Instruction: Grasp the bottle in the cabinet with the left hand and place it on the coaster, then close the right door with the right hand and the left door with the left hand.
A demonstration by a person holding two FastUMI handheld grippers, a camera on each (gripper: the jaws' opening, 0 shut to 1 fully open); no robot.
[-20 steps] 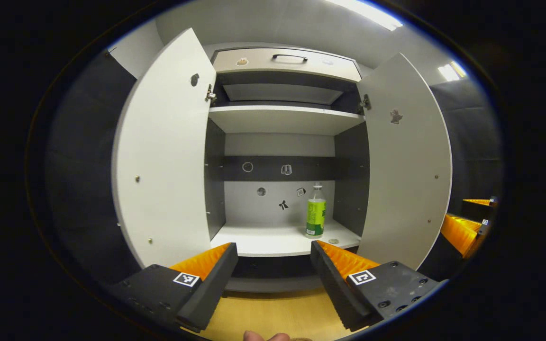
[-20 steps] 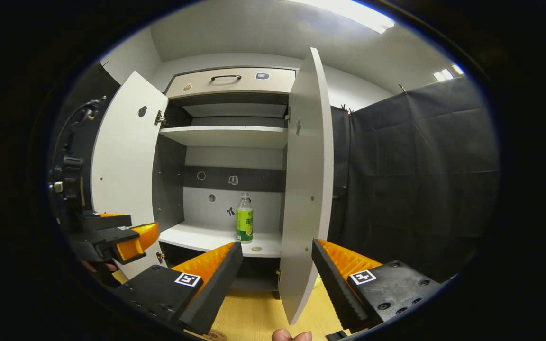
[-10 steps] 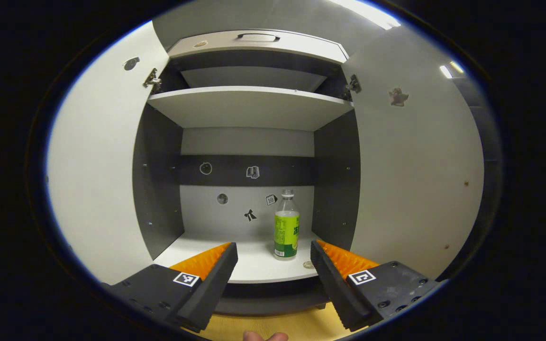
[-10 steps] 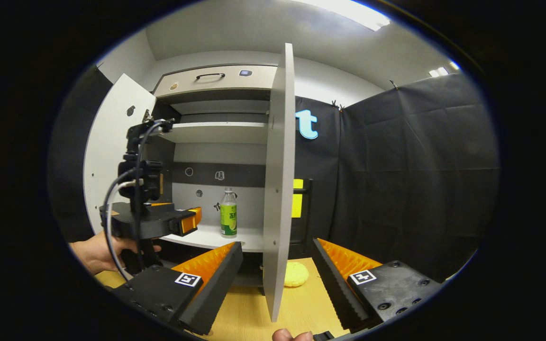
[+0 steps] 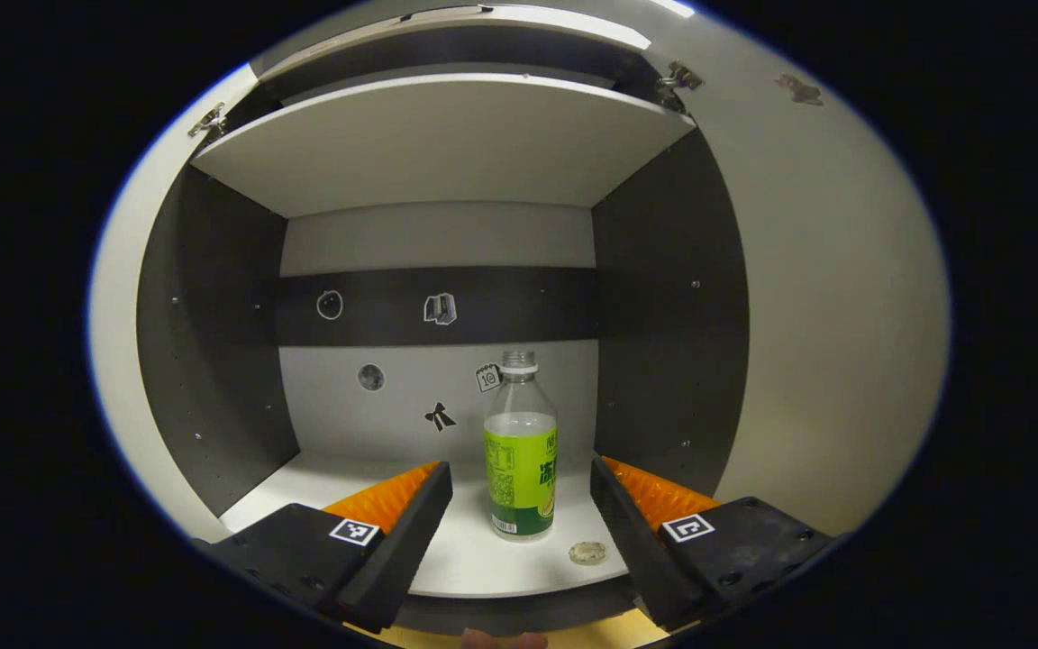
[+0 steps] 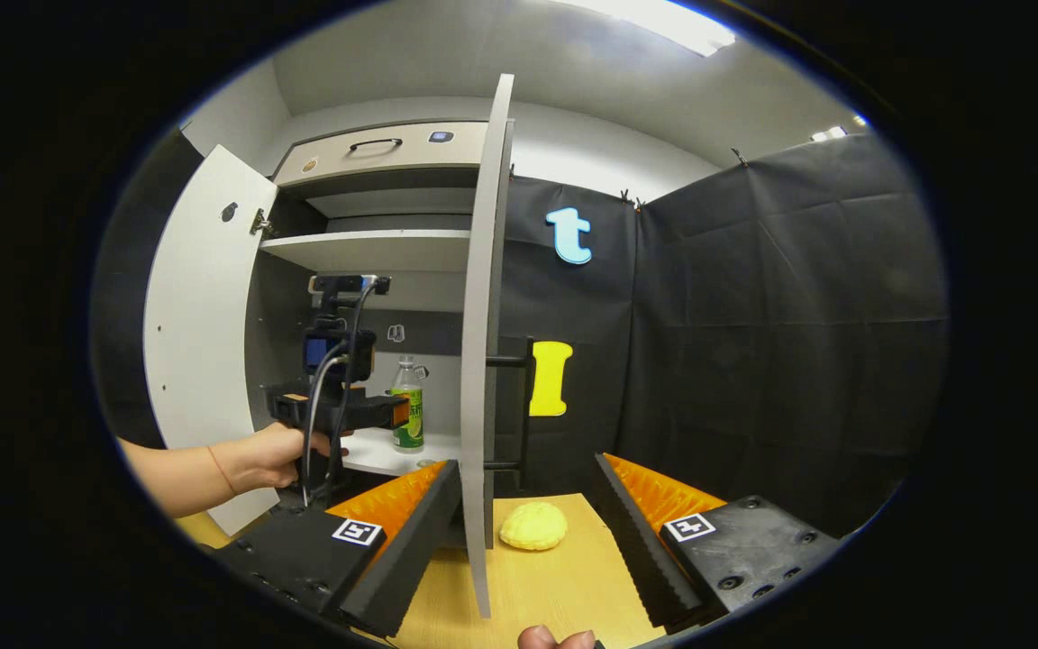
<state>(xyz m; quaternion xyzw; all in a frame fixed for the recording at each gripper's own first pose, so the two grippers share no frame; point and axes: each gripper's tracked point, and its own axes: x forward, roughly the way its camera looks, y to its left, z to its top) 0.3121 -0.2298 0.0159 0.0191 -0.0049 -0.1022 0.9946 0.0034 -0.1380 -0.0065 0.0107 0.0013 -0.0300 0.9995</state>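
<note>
A clear bottle (image 5: 520, 451) with a green label stands upright on the cabinet's lower shelf (image 5: 321, 478), near its right side. My left gripper (image 5: 519, 482) is open at the shelf's front edge, a finger on either side of the bottle and short of it. In the right gripper view a hand (image 6: 267, 455) holds the left gripper (image 6: 393, 412) just in front of the bottle (image 6: 408, 410). My right gripper (image 6: 526, 469) is open over the wooden table, with the right door (image 6: 481, 361) edge-on in front of it. A yellow round pad (image 6: 532, 525) lies on the table.
Both doors stand open: the left door (image 6: 199, 342) and the right door (image 5: 825, 315). A small clear disc (image 5: 587, 552) lies on the shelf right of the bottle. An upper shelf (image 5: 447, 135) spans the cabinet. Black cloth walls close off the right.
My left gripper has moved forward to the lower shelf, so the bottle looms larger between its fingers. My right gripper has shifted right; the right door now shows edge-on and the yellow pad came into view.
</note>
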